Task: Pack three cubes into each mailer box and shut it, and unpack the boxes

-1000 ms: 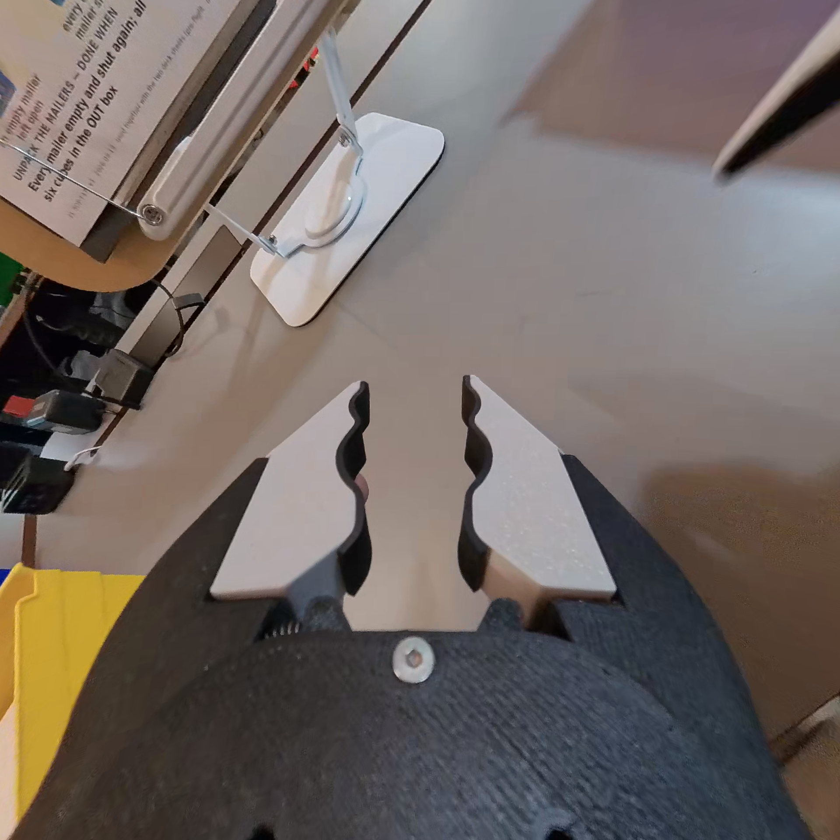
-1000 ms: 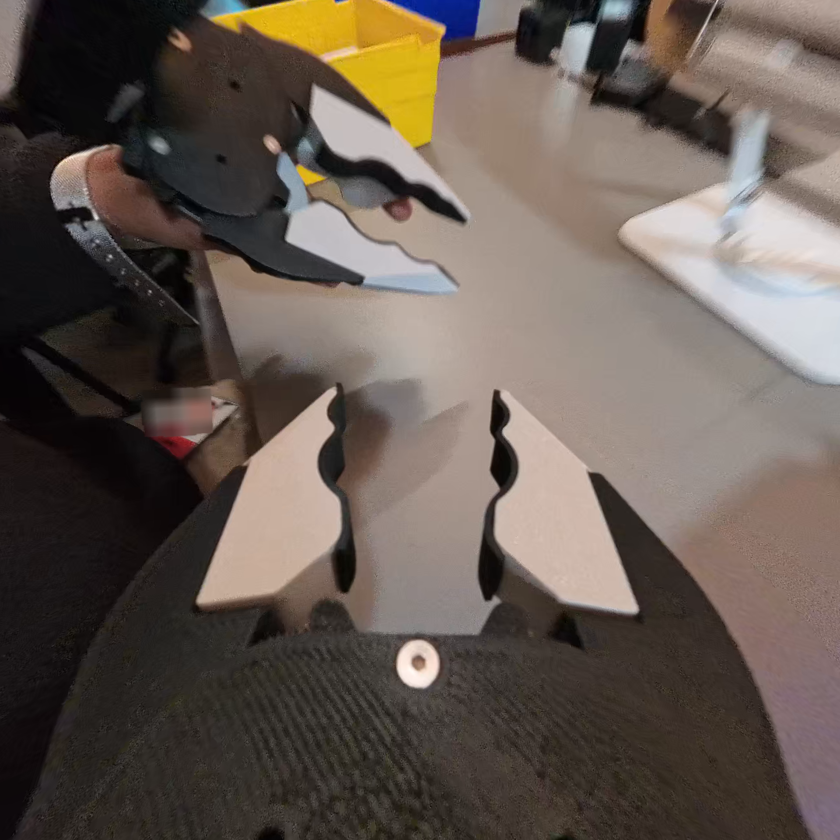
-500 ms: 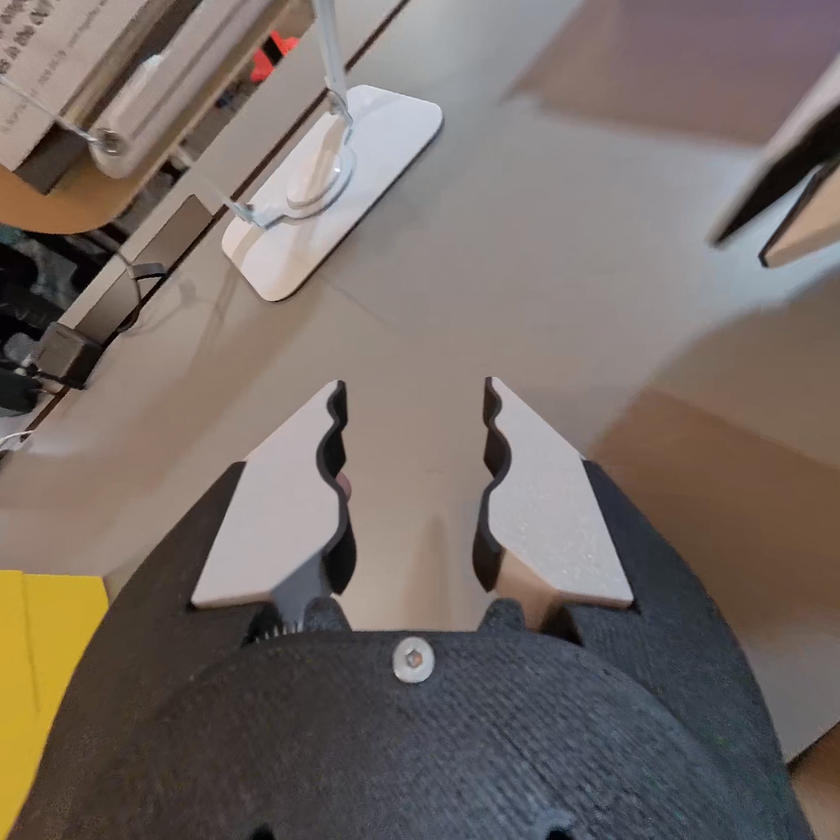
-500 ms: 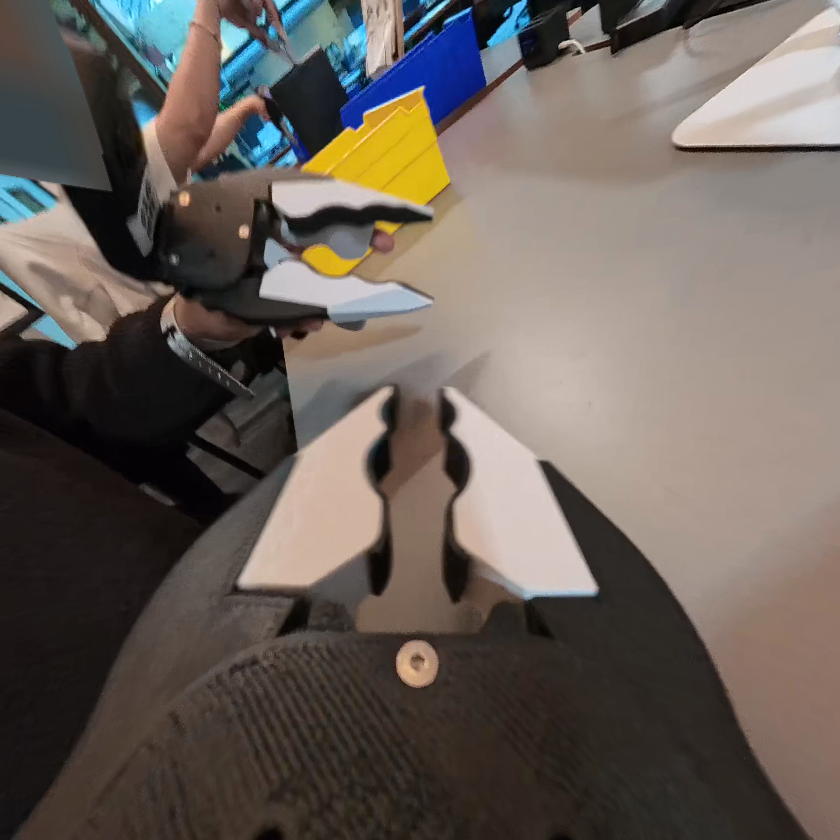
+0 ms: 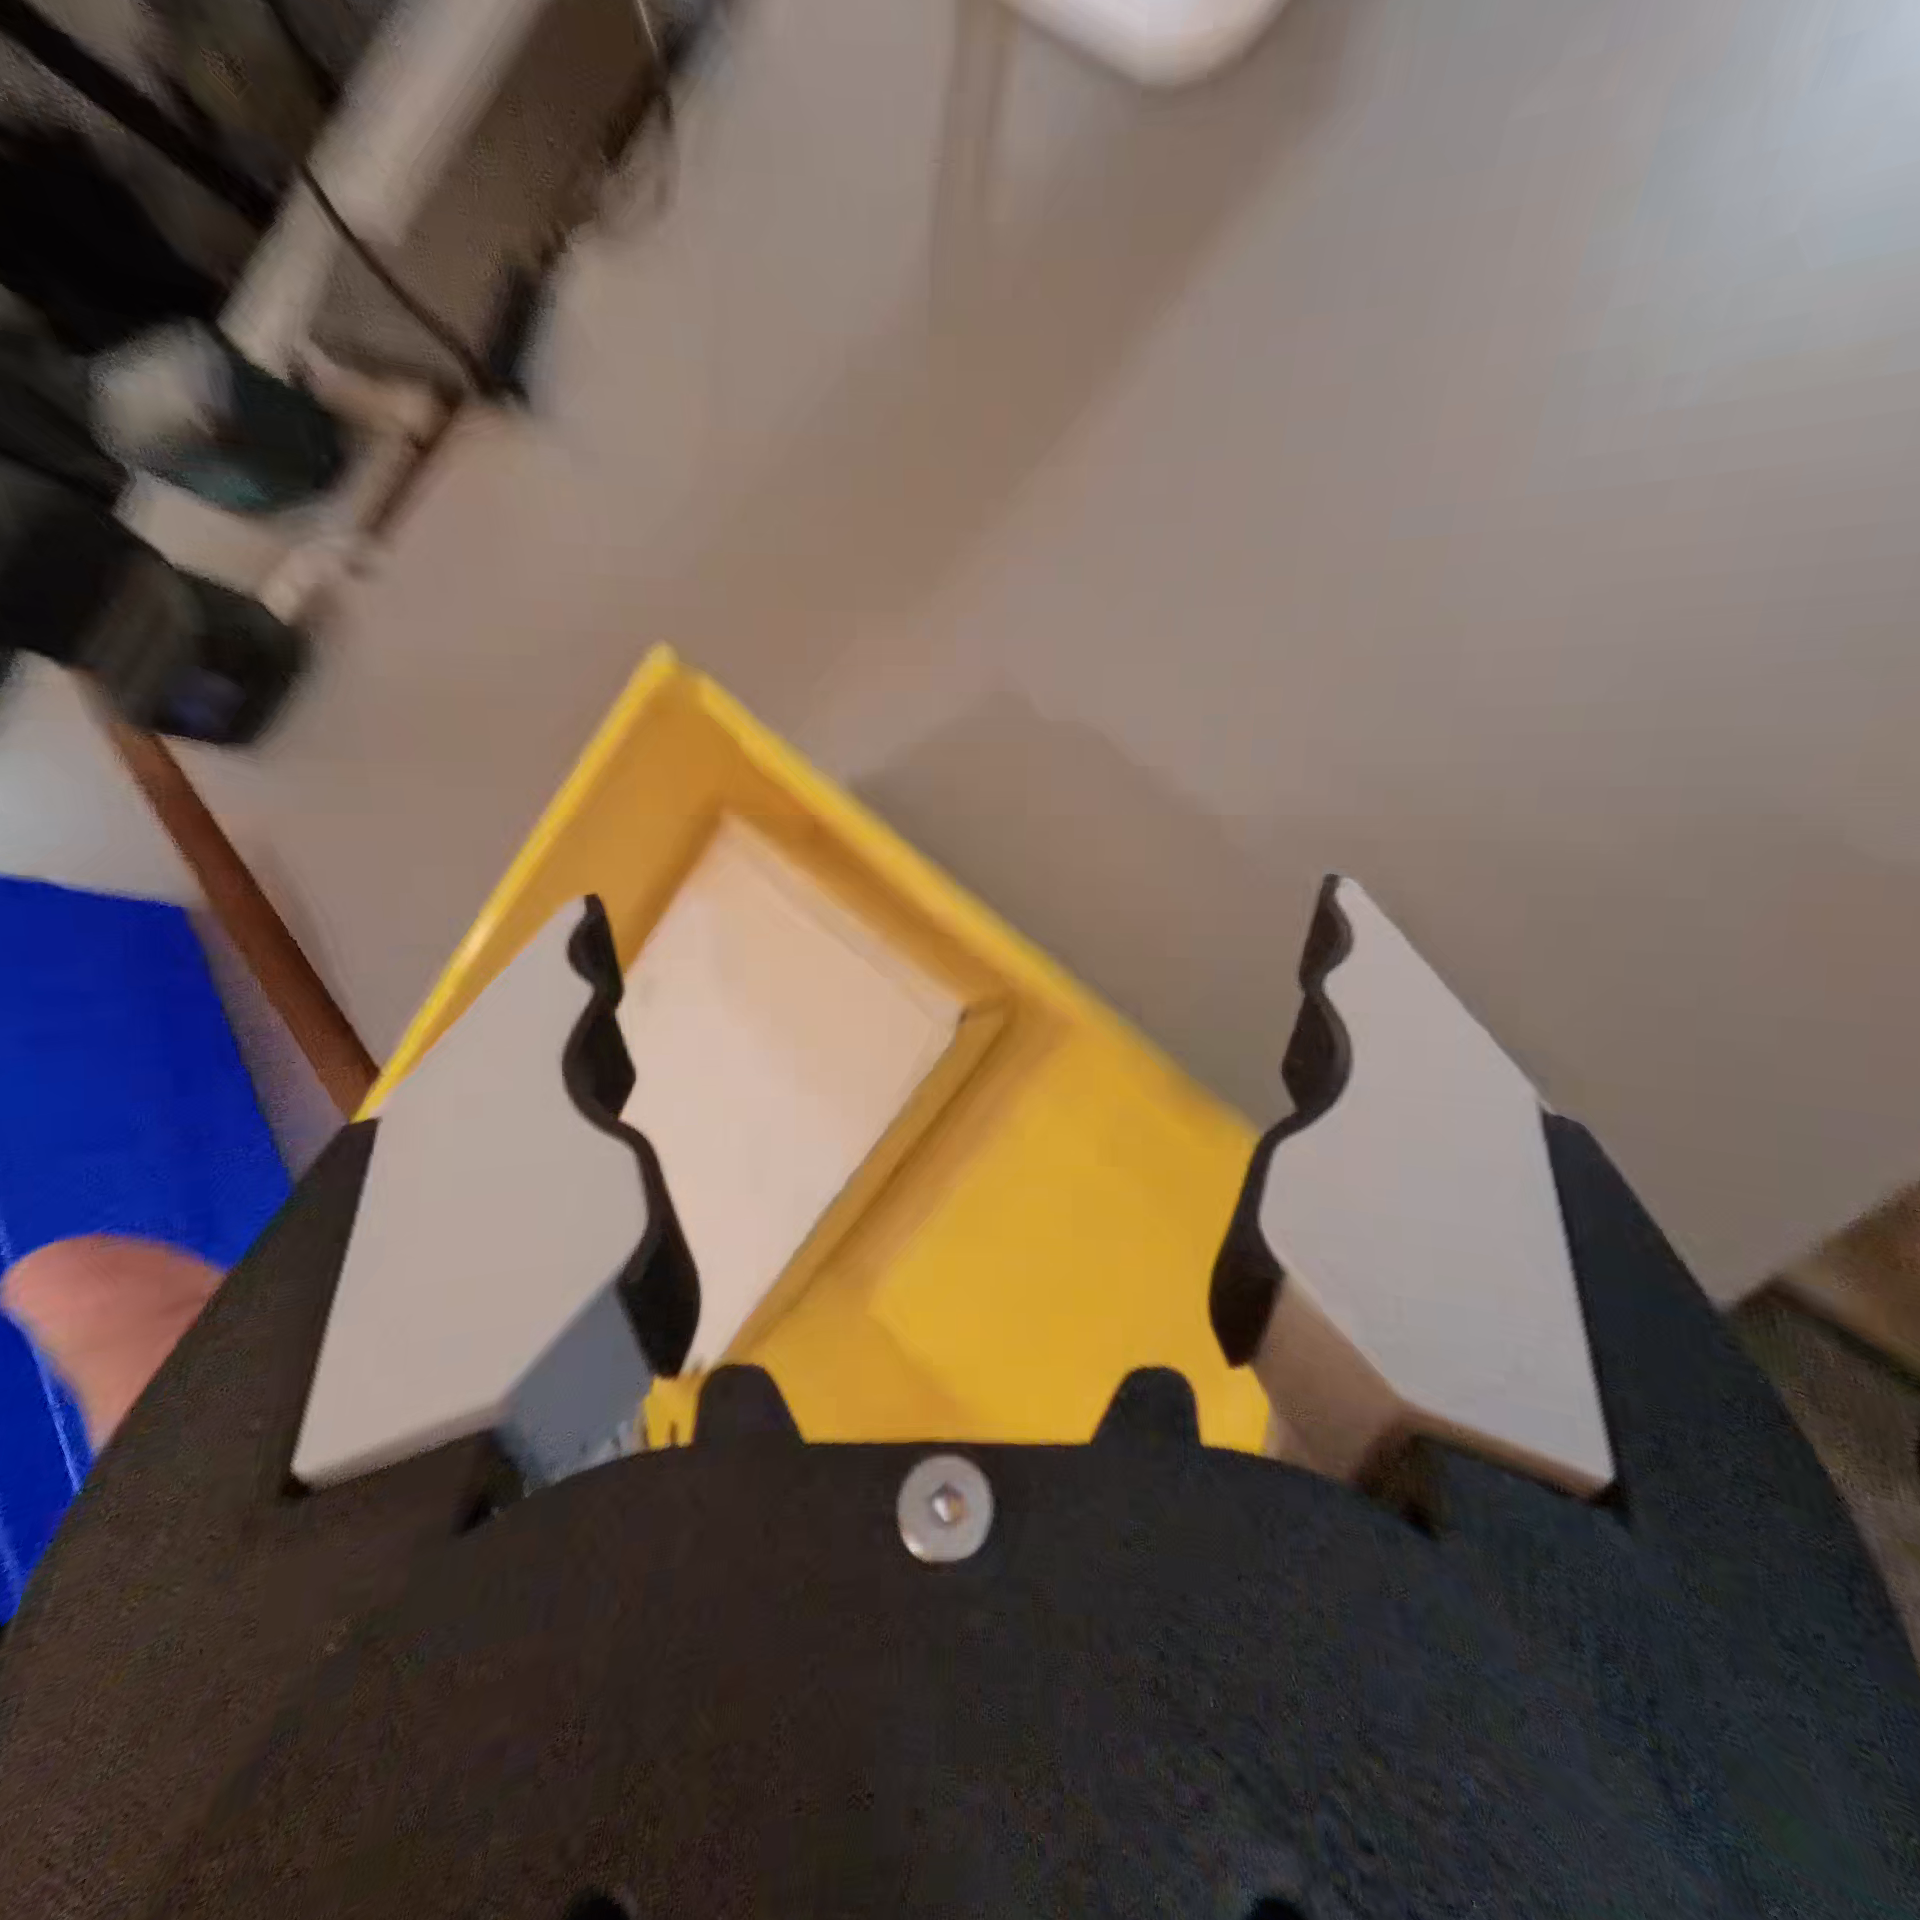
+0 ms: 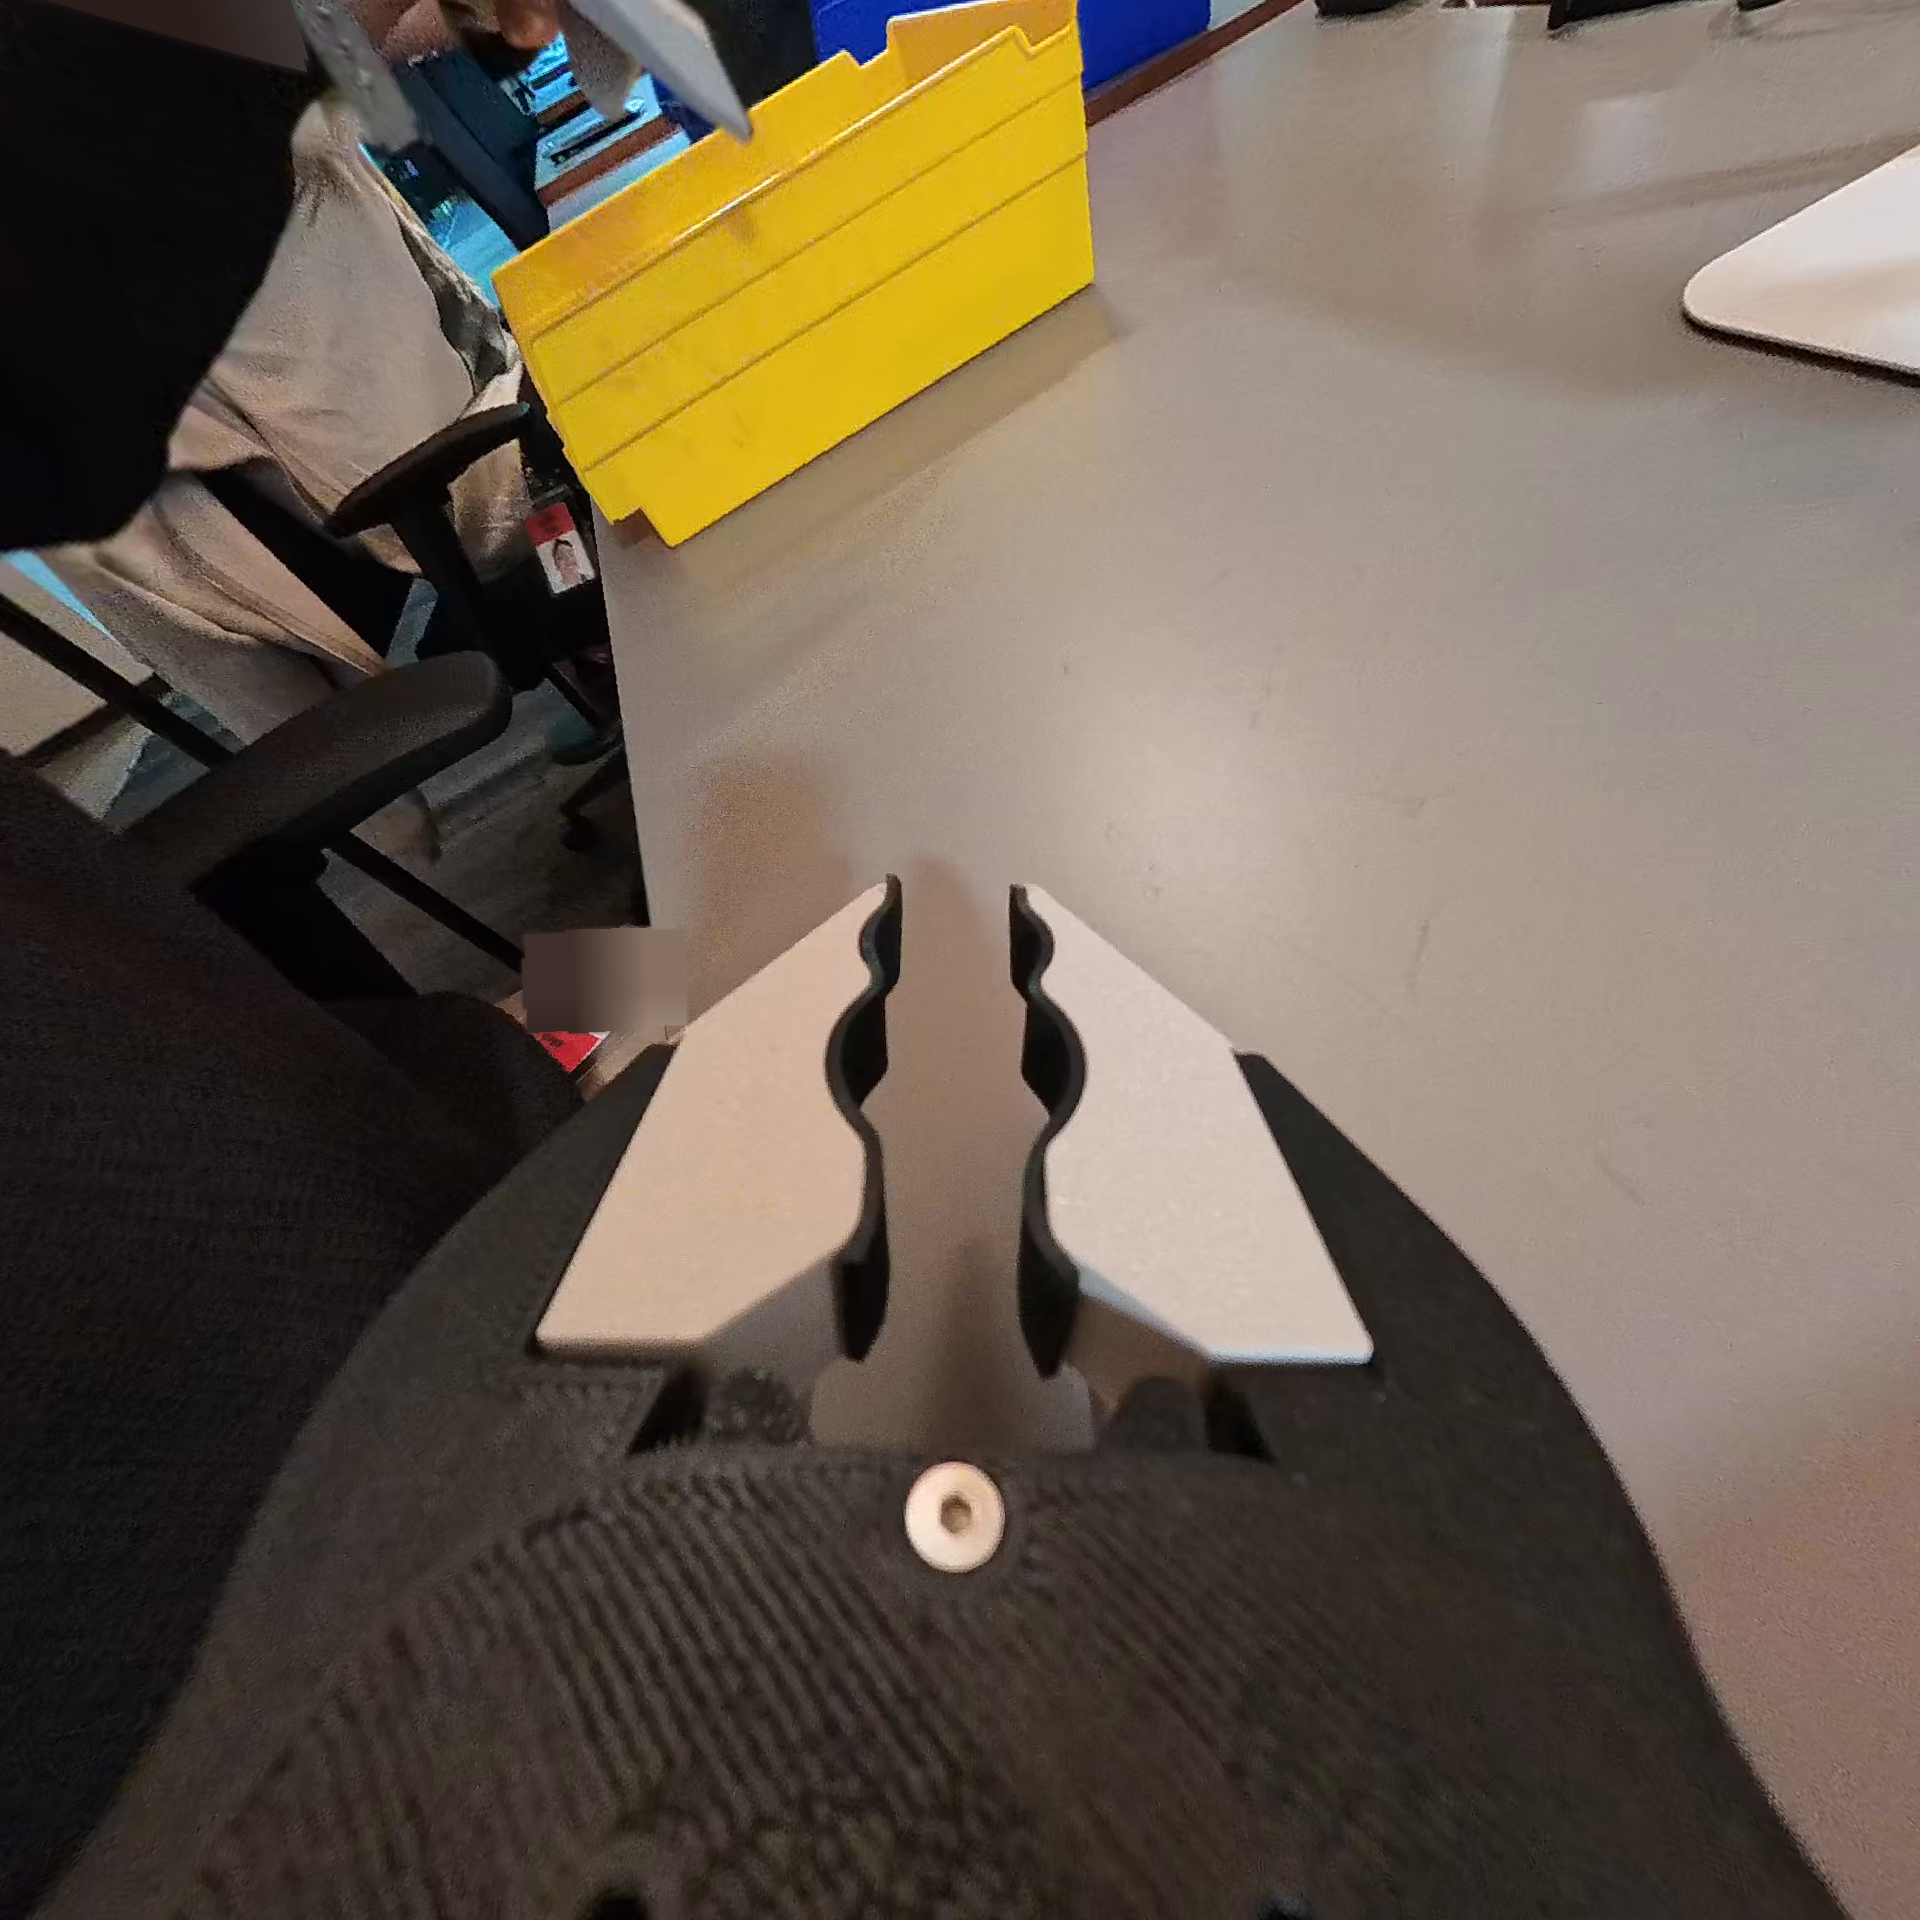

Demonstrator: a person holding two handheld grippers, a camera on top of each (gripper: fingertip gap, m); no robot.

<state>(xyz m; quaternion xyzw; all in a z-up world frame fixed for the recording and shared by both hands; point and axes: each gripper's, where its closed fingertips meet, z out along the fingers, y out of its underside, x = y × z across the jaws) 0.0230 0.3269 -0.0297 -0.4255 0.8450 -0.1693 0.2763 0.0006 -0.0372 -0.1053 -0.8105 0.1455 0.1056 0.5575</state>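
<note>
Swung left since half a second ago: my left gripper [image 5: 956,1039] now hangs over the yellow bin [image 5: 1049,1247], where before it faced bare table and the white stand base; its jaws have spread much wider too. A pale flat box [image 5: 769,1060] (a mailer, as far as I can tell, lid side up) lies inside the bin, tucked toward the far corner, its near part hidden behind my left finger [image 5: 478,1174]. Both fingers stand well apart with nothing between them; whether they touch the bin I cannot tell, the view is blurred. No cubes show in either view.

Right gripper [image 6: 951,914] hangs low over the grey table [image 6: 1351,727], fingers drawn close with only a narrow slot left, gripping nothing. Its gap was about the same half a second ago, narrower than a second ago.

From the right wrist view the yellow bin [image 6: 810,312] sits at the table's left edge, well apart from my right fingertips, ribbed long wall toward me. A grey fingertip of the left gripper [image 6: 675,52] pokes in above the bin's rim at the top of that view.

Outward: a blue bin [image 5: 114,1091] just beside the yellow one, past the table's edge strip; a white stand base [image 6: 1829,281] at far right on the table; a black office chair [image 6: 343,748] off the table's left side; dark blurred gear [image 5: 135,468] beyond the table.
</note>
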